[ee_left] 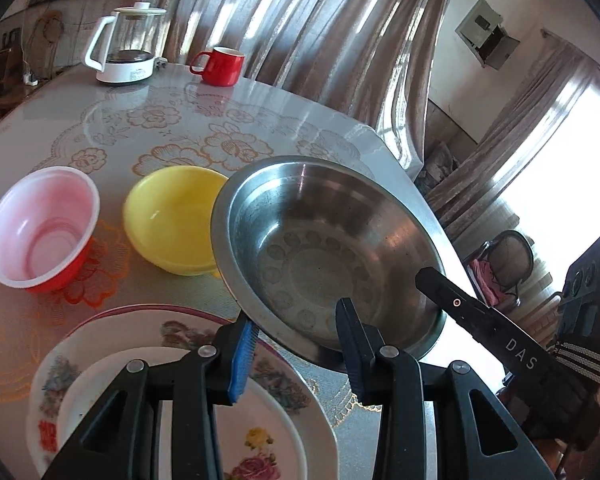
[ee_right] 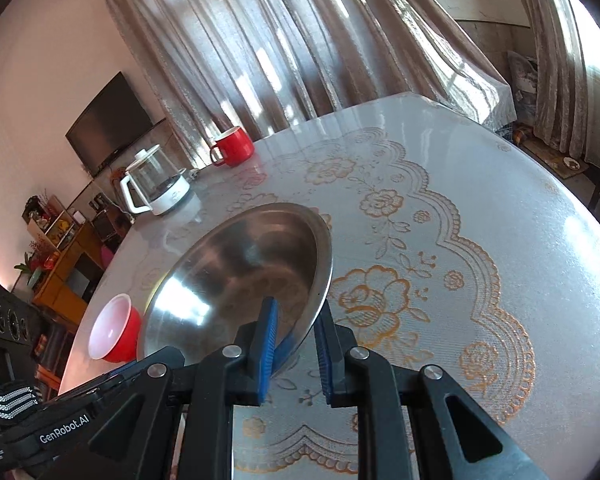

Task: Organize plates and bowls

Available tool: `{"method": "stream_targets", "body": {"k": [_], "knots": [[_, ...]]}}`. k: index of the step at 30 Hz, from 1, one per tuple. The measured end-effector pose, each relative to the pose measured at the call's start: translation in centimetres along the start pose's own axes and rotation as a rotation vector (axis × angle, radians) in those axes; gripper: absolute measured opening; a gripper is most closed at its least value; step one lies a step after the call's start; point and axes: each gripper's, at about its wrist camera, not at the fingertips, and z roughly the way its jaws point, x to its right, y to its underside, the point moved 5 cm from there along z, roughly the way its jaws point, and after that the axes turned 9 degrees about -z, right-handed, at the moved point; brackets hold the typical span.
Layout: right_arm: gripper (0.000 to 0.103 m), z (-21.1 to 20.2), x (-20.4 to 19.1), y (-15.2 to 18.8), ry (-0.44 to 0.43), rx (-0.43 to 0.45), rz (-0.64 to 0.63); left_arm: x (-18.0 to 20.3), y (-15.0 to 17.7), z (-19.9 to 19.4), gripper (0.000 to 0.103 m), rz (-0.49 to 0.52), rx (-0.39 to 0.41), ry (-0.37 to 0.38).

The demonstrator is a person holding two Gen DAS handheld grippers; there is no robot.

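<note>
On the surface (ee_left: 260,96) left of your steel bowl (ee_left: 320,248) sit two more bowls, one yellow (ee_left: 172,216), one red with a white inside (ee_left: 36,224), all three empty; two stacked plates (ee_left: 276,412) lie nearer you. Your left gripper (ee_left: 296,356) pinches the steel bowl's near rim.

Beyond that bowl (ee_right: 236,280) in the right view stand one red mug (ee_right: 234,146) and one kettle (ee_right: 156,188). Your right gripper (ee_right: 296,352) has its fingers (ee_right: 266,352) clamped on the rim.
</note>
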Motion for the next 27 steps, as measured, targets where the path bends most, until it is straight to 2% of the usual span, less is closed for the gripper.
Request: {"method": "stream_targets", "body": {"k": [8, 14, 19, 27], "knots": [[0.017, 0.3, -5.9, 0.0, -0.087, 0.005, -0.064, -4.0, -0.1, -5.0, 0.038, -0.032, 0.089, -0.039], [0.017, 0.2, -11.8, 0.9, -0.187, -0.002, -0.135, -8.1, 0.3, -10.1, 0.038, -0.076, 0.180, -0.087], [0.017, 0.2, -17.1, 2.2, -0.280, -0.024, -0.203, -12.4, 1.8, -14.1, 0.039, -0.130, 0.236, -0.130], [0.017, 1.7, -24.4, 6.6, -0.399, -0.121, -0.296, -19.4, 5.8, -18.1, 0.039, -0.232, 0.266, -0.224]]}}
